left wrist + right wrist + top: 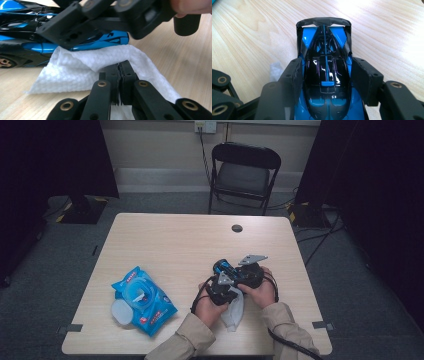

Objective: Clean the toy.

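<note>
At the lower left of the high view, a blue wipes packet [145, 301] lies on the counter [170, 240] with its round lid flipped open beside it, presumably the source of the sheet now in use and parked well apart from the hands so it stays out of the way.

Moving right to the lower middle of that view, the left tongs [222, 292] sit just beside the right tongs [235, 270], both hands crowded over one spot. In the left gripper view the left tongs' jaws are pressed together on a fold of white wipe [100, 65] at the centre of the frame; the sheet bunches up over the jaw tips and spreads onto the wood. Pinching it at a fold gives a firm handle on a limp sheet, so it can be dragged against the toy rather than slipping off.

Right of that, the blue and black toy car [325, 75] fills the middle of the right gripper view, with the right tongs clamped on its two flanks, one jaw on each side of the cabin. Held across its width, it cannot roll on its wheels while being rubbed. In the left gripper view, the car's body sits at upper left, touching the wipe's upper edge, low over the counter. This looks like a wiping job in progress.
</note>
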Motion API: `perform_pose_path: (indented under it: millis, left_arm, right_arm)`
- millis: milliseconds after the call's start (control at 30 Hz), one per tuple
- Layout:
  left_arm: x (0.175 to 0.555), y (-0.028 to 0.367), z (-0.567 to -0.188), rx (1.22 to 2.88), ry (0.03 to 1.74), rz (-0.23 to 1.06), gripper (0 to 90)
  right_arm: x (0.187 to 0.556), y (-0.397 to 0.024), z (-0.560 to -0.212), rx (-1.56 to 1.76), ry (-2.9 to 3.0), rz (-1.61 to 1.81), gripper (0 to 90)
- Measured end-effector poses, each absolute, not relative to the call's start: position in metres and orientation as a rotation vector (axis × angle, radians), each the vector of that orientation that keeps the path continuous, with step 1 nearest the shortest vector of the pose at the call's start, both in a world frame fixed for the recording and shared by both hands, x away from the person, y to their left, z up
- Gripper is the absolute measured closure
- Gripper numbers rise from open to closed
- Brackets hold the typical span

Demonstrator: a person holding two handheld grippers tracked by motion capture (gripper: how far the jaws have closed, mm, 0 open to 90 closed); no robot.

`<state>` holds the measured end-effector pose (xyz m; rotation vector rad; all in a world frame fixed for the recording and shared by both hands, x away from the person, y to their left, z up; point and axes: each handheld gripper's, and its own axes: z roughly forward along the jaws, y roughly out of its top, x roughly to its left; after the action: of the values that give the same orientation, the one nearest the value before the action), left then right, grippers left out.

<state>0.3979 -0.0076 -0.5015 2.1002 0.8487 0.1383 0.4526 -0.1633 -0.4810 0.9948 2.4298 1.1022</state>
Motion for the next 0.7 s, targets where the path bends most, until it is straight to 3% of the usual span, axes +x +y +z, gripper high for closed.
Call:
perform_pose_path:
  millis: [700]
  left_arm:
    - [0.384, -0.014, -0.503, 2.086, 0.788, 0.049, 87.9]
  right_arm:
    - [0.453, -0.164, -0.482, 0.992, 2.431, 1.113, 43.6]
